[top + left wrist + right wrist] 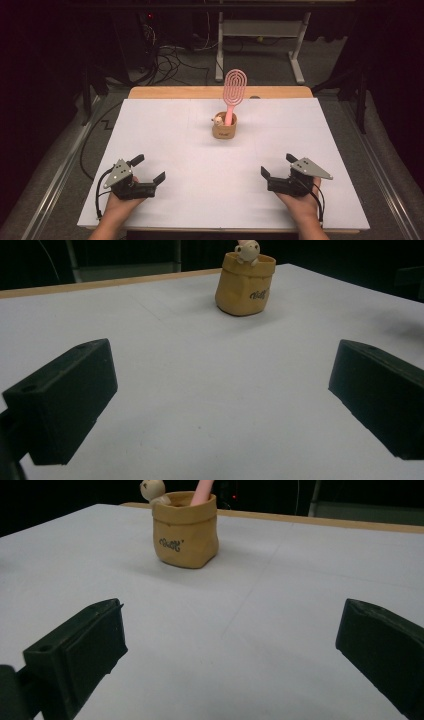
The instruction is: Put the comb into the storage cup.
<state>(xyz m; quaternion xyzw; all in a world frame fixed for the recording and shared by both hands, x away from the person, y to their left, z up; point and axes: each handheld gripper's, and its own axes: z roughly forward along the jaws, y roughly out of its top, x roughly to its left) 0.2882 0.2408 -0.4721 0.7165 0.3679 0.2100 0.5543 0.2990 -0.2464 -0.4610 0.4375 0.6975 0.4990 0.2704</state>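
A tan bag-shaped holder [224,129] [245,283] [185,529] stands upright on the white table top [200,190], a little behind its middle. A pink hairbrush [233,93] [203,491] stands in it, head up, and a small cream figure [218,120] [247,251] [154,491] peeks over the rim. My left gripper [148,169] [220,400] rests at the near left, open and empty. My right gripper [278,166] [230,655] rests at the near right, open with nothing between its jaws. Both point toward the holder from well short of it.
A wooden strip [220,92] runs along the table's far edge. Beyond it lie cables [165,60] on the floor and a white desk frame [260,30]. Metal rails [55,185] flank the table on both sides.
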